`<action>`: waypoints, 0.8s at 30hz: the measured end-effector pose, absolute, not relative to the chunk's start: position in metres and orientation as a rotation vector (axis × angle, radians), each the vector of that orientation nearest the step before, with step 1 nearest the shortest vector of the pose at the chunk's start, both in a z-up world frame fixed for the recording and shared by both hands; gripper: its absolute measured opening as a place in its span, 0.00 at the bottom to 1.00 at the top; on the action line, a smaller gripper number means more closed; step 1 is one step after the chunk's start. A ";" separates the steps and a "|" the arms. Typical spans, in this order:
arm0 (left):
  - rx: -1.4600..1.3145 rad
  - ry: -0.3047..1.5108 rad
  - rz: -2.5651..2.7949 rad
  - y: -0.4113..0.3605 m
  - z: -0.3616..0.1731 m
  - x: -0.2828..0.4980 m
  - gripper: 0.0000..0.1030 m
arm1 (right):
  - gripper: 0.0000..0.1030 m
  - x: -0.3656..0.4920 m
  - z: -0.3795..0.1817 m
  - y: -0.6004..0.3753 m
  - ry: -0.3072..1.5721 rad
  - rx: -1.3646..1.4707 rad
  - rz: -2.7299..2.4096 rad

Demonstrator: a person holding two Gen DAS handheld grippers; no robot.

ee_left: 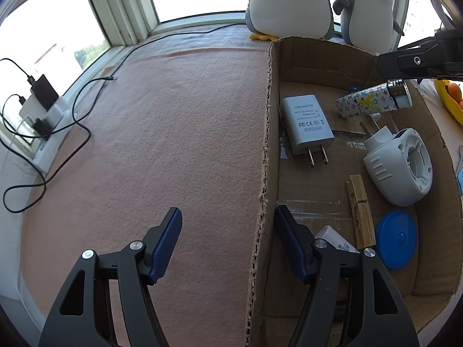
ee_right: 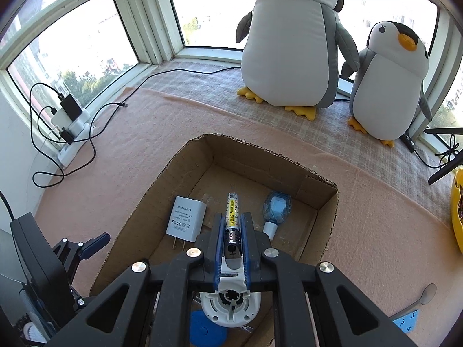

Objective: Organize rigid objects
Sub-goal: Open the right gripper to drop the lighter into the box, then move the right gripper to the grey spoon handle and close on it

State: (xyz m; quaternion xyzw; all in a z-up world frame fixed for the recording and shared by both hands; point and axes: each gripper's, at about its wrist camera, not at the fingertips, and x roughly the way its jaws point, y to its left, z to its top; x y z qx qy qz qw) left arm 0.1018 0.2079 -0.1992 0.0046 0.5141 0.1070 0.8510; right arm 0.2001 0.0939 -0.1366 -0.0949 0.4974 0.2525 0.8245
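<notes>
An open cardboard box [ee_left: 267,144] [ee_right: 260,147] lies on a pink blanket. In it are a white AC adapter [ee_left: 306,127] [ee_right: 185,219], a white round device [ee_left: 399,167] [ee_right: 228,303], a wooden clothespin [ee_left: 360,211], a blue disc [ee_left: 396,238] [ee_right: 207,329] and a small blue-clear item [ee_right: 276,208]. A patterned lighter [ee_left: 367,102] [ee_right: 232,202] hangs tilted over the box, between the jaws of my right gripper [ee_right: 232,217] [ee_left: 419,60], with thin gaps beside it. My left gripper [ee_left: 227,211] is open, straddling the box's left wall.
Two plush penguins [ee_right: 289,43] [ee_right: 390,86] stand at the window behind the box. A power strip with chargers and black cables [ee_left: 46,107] [ee_right: 69,115] lies at the left. A yellow bowl [ee_right: 457,211] and a spoon [ee_right: 425,295] sit at the right.
</notes>
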 end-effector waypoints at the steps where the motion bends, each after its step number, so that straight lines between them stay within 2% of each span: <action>1: 0.010 1.082 0.225 0.208 -0.199 0.102 0.65 | 0.37 0.199 -0.135 0.093 1.044 -0.201 0.541; 2: 0.010 1.082 0.225 0.208 -0.199 0.102 0.65 | 0.45 0.197 -0.132 0.093 1.026 -0.202 0.547; 12: 0.019 1.082 0.226 0.206 -0.199 0.103 0.65 | 0.48 0.178 -0.112 0.053 1.003 -0.100 0.591; 24: 0.048 1.080 0.216 0.204 -0.198 0.103 0.65 | 0.50 0.144 -0.110 -0.077 1.075 0.094 0.455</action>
